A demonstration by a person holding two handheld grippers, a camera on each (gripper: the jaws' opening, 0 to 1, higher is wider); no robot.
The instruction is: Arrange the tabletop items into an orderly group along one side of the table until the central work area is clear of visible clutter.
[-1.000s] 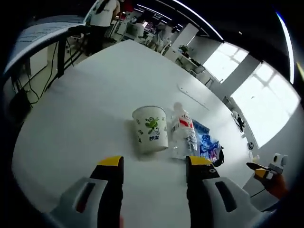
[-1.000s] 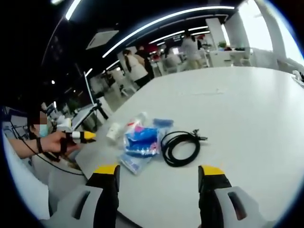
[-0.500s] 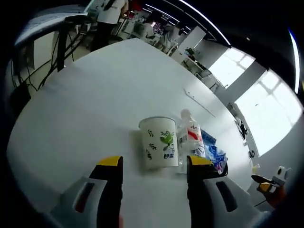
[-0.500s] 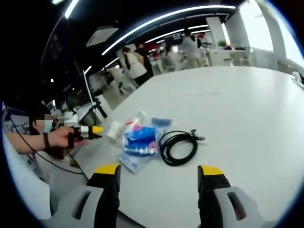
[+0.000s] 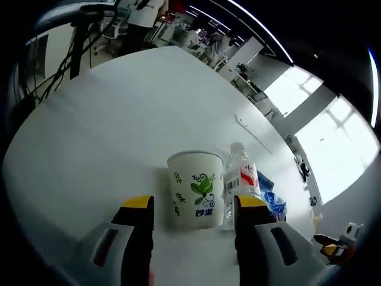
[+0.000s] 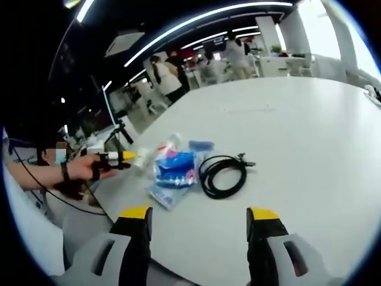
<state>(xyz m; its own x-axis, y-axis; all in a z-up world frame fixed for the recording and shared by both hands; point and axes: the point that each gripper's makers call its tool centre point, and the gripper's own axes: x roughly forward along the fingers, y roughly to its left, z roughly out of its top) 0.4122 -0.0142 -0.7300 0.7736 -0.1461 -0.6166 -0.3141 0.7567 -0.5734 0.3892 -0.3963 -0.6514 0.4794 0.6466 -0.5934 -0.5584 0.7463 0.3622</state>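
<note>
White table [image 5: 89,137]: carries all items, grouped close to one edge.

Paper cup [image 5: 194,190]: white with green leaf print, upright, standing in line with the gap between the left gripper's jaws and just ahead of their yellow tips.

Water bottle [image 5: 241,179]: clear plastic, red-and-white label, white cap, lying on its side just beside the cup; whether they touch cannot be told.

Blue packets [image 6: 174,171]: a small pile of blue-and-white wrappers, beyond the bottle in the left gripper view, next to the cable in the right gripper view.

Black cable [image 6: 222,174]: coiled loop, plug end pointing toward the table's middle, lying just beside the packets.

Left gripper [image 5: 190,205]: jaws spread wide, holding nothing, tips either side of the cup without touching it.

Right gripper [image 6: 199,213]: jaws spread wide, holding nothing, above the table edge, short of the cable and packets.
</note>
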